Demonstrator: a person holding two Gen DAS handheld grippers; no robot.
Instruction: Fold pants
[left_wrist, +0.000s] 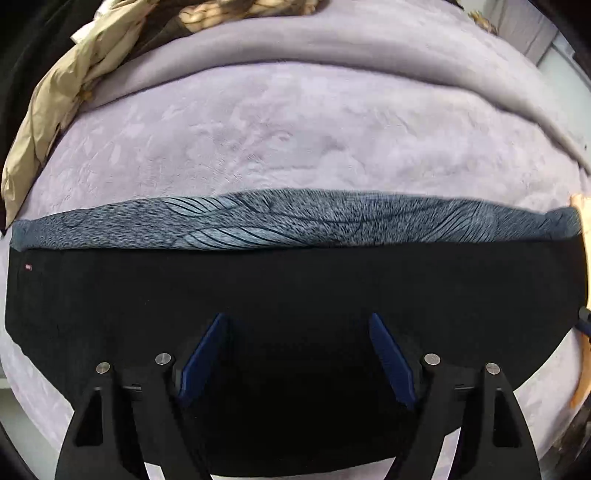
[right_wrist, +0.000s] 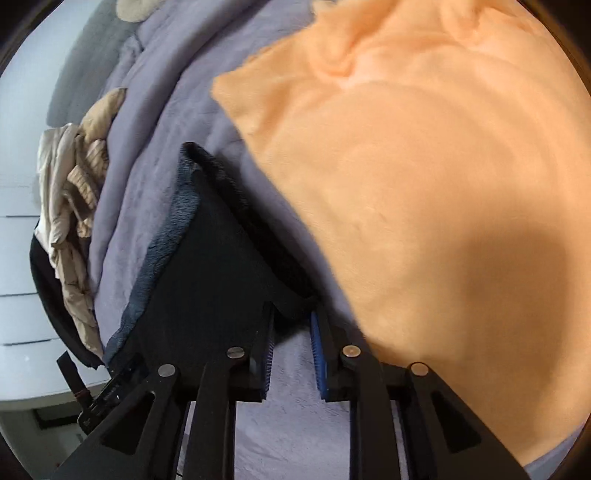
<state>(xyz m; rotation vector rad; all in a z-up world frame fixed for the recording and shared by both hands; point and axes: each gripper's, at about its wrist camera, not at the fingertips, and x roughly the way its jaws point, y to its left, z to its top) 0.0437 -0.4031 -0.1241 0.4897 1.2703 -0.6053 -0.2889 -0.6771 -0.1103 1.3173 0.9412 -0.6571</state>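
Observation:
The black pants (left_wrist: 295, 277) lie folded in a wide band across a lilac blanket (left_wrist: 295, 129), and their grey fleece lining (left_wrist: 295, 218) shows along the far edge. My left gripper (left_wrist: 298, 316) hovers over the middle of the black cloth, jaws wide open, nothing between the blue pads (left_wrist: 205, 354). In the right wrist view the pants (right_wrist: 221, 258) taper to a corner that reaches the tips of my right gripper (right_wrist: 293, 311). Its jaws stand a narrow gap apart, with lilac blanket (right_wrist: 291, 369) visible between the pads. I see no pad pressing on the cloth.
A large orange fleece cloth (right_wrist: 424, 184) covers the bed right of the pants, its edge also showing (left_wrist: 580, 206). A crumpled beige garment (right_wrist: 74, 206) lies at the bed's far left (left_wrist: 48, 122). A thick fold of the blanket (left_wrist: 332, 48) runs behind.

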